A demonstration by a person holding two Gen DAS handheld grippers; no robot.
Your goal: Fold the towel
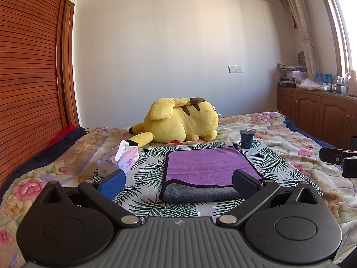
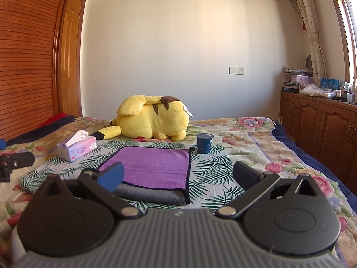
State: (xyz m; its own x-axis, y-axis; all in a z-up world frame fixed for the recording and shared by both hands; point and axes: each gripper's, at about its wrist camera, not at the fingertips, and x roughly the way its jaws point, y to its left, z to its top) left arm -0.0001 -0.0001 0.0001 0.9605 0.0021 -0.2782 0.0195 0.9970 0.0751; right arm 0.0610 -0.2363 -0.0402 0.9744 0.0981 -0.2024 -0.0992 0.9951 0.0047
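Observation:
A towel [image 1: 207, 166] [image 2: 154, 167], purple on top and grey underneath with a dark trim, lies folded flat on a palm-leaf cloth [image 1: 147, 172] [image 2: 209, 174] on the bed. The grey layer sticks out along its near edge. My left gripper [image 1: 178, 182] hovers open just in front of the towel's near edge, nothing between its fingers. My right gripper [image 2: 178, 176] is open too, its left finger over the towel's near left corner and its right finger off the towel's right side. Part of the right gripper shows at the left wrist view's right edge.
A yellow plush toy [image 1: 180, 120] [image 2: 154, 120] lies behind the towel. A tissue box [image 1: 121, 159] [image 2: 77, 148] sits to the left, a dark blue cup [image 1: 247, 139] [image 2: 204, 143] at the towel's far right corner. Wooden cabinets [image 2: 323, 125] line the right wall, a slatted headboard [image 1: 29, 67] the left.

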